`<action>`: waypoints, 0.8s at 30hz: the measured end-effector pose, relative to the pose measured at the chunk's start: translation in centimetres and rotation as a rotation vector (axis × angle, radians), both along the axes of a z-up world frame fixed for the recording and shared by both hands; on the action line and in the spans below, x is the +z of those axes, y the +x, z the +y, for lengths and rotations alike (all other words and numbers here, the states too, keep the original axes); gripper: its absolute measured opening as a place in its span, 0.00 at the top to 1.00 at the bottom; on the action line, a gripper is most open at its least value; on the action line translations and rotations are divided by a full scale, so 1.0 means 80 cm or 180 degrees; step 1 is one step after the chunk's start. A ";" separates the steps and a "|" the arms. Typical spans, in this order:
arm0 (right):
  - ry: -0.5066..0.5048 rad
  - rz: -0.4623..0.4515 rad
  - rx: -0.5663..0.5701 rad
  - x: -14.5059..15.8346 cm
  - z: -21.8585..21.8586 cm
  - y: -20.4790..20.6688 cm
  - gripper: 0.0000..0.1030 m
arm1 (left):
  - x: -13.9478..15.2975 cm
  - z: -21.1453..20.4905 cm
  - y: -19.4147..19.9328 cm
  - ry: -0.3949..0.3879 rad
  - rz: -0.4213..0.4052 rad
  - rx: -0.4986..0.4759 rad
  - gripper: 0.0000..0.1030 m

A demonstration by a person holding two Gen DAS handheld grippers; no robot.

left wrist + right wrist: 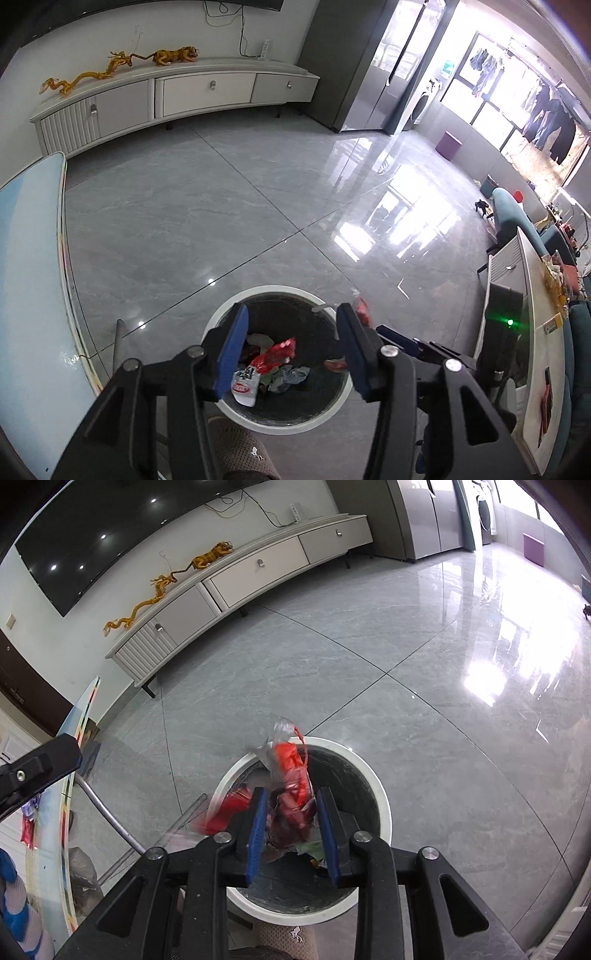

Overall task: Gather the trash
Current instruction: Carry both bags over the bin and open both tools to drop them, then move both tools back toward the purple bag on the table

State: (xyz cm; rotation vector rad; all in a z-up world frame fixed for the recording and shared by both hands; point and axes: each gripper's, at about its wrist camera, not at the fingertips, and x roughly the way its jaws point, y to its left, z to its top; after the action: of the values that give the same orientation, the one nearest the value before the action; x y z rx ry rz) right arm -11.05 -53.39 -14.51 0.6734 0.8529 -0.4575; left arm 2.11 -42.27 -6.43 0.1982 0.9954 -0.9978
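A round bin with a white rim (255,421) (380,794) stands on the grey floor and holds several wrappers, among them a red one (277,354) and a white packet (245,384). My left gripper (291,310) hangs open over the bin with nothing between its blue pads. My right gripper (292,792) is also above the bin. A clear plastic bag with red contents (291,771) (361,308) stands between its pads, with narrow gaps on both sides. A blurred red wrapper (227,810) shows at the bin's left edge.
A glass table edge (29,258) and its metal leg (118,343) stand left of the bin. A person's slippered foot (240,443) (291,934) touches the bin's near side. A white TV cabinet (166,99) lines the far wall; a low table (535,332) stands right.
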 end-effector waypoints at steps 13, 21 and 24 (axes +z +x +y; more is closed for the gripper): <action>-0.0070 -0.0092 -0.0101 0.016 -0.004 -0.010 0.65 | 0.022 0.025 -0.001 -0.0075 -0.0081 0.0107 0.47; -0.0183 -0.0196 -0.0113 0.045 0.005 -0.014 0.57 | 0.048 0.058 -0.005 -0.0153 -0.0251 0.0204 0.45; -0.0234 -0.0234 -0.0102 0.057 0.012 -0.015 0.55 | 0.061 0.074 -0.009 -0.0167 -0.0396 0.0266 0.45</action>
State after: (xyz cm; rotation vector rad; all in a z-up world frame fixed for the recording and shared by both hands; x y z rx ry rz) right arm -12.24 -52.40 -9.98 0.6332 0.7533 -0.4877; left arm 1.37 -36.35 -1.52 0.1719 0.8566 -0.9231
